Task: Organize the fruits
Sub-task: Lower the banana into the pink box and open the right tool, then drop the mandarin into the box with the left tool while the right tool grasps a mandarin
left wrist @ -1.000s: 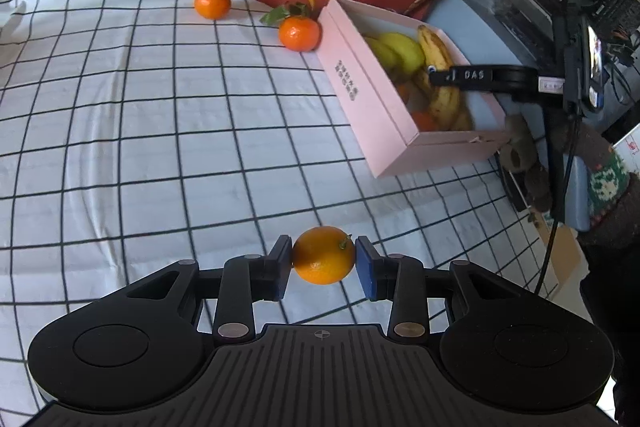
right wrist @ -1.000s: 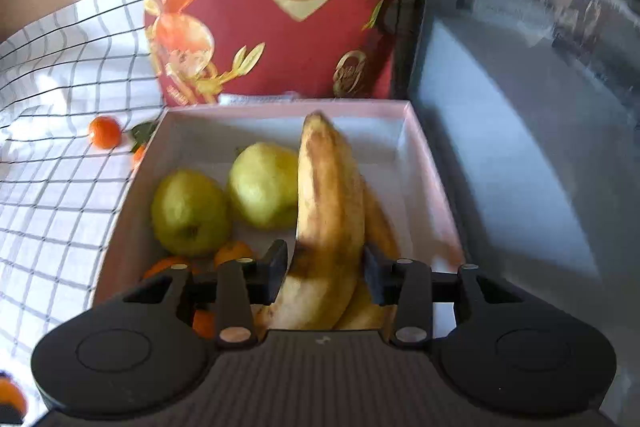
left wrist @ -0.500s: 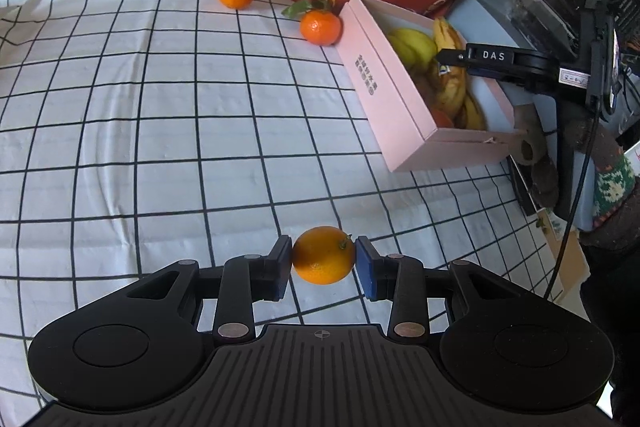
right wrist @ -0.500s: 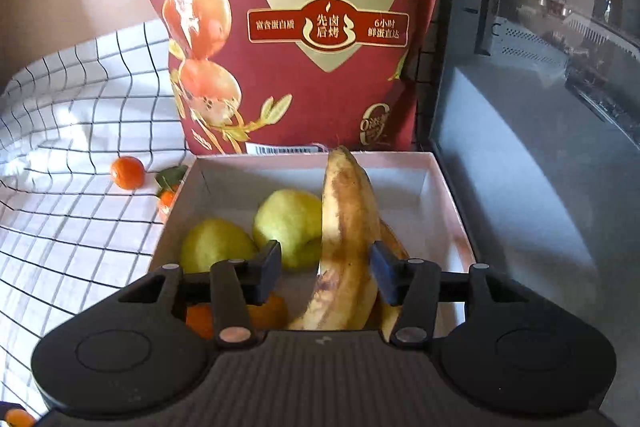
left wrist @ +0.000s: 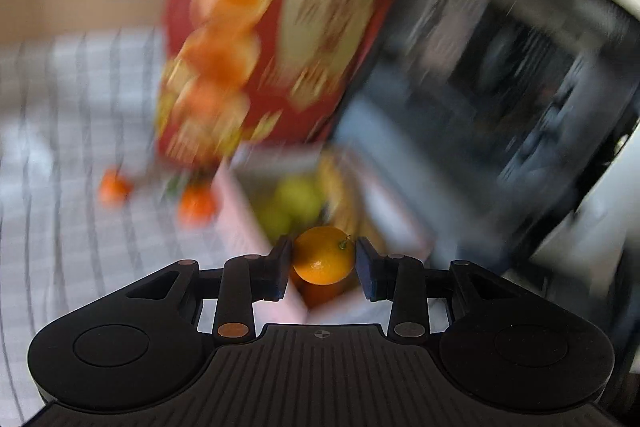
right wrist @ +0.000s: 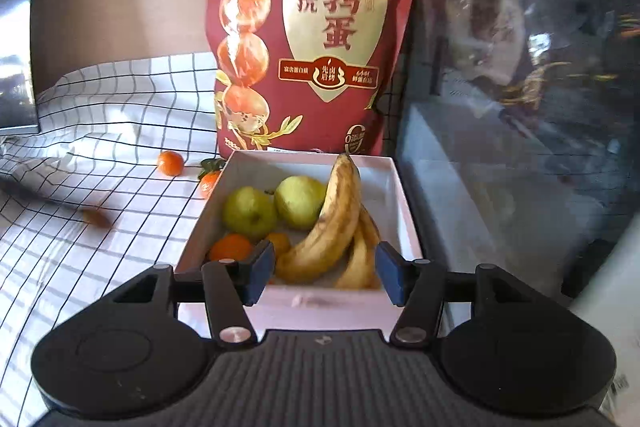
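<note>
While fingers (left wrist: 280,267) pinch orange (left wrist: 324,261) — box (left wrist: 240,223) beyond.

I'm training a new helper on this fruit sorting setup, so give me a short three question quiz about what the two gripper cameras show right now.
1. True or false: the left gripper holds a round orange tangerine.
2. Which fruit lies longest in the open pink cardboard box? A) brown-spotted yellow banana B) green pear C) purple grapes
3. Fill in: the right gripper has ____ between its blue pads.

Key:
1. True; the pads press on it.
2. A.
3. Nothing; its jaws are opening, with the box of fruit beyond them. Two small loose tangerines wait on the checked white cloth, in front of the tall red snack bag.
</note>
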`<state>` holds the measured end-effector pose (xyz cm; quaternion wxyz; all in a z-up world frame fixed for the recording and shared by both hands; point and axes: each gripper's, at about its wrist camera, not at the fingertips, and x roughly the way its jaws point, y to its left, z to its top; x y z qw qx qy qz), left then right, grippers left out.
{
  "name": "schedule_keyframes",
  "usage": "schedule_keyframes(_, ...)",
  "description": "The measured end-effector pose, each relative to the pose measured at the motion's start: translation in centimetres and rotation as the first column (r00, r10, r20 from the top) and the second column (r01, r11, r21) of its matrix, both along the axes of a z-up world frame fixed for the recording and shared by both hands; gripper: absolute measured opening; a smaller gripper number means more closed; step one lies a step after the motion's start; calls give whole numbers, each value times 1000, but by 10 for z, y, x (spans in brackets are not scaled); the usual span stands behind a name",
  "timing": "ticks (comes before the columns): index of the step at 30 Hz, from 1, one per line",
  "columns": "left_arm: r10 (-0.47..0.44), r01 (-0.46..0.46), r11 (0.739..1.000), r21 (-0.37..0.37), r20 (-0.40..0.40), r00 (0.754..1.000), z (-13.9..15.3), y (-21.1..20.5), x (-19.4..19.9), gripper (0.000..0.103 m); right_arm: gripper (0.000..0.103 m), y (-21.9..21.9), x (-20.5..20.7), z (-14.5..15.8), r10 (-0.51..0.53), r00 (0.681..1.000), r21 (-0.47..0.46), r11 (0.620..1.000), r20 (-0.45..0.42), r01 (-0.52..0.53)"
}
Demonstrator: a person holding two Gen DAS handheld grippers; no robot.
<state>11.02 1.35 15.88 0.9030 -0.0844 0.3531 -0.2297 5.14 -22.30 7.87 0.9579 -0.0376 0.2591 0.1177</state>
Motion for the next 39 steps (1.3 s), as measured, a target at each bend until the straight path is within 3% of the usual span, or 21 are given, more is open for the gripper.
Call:
schedule_keyframes(3,-30,32,998,-49,30,999,28,-16,27,39,64,-9,-21,5,-9,1000,50,999,0,9)
schedule_keyframes(5,-45,46,998,-31,48,998,35,-29,42,39,65,-14,-32,5,-18,1000,61,998,2,17)
schedule_keyframes(12,-52,52,999,0,55,997,30,-41,52,39,66,-28,-47,-7,-70,998,23,997,1,70)
schedule_keyframes(16,2,-4,999,34,61,998,23,-24,51,39,66,-31,-40,-17,-82,996,33,996,-35,84)
schedule_keyframes(25,226,-225,973,45,-35,973,-19,56,50,39,66,1,-16,-24,-6,999,7,1000,-49,6)
schedule_keyframes(32,282,-268,952,144,-88,955,-65,84,33,39,66,31,3,-23,56,997,16,998,-50,-55)
schedule_keyframes(39,310,-290,936,198,-77,948,-84,109,21,39,66,82,48,-4,157,987,-6,987,-43,-158)
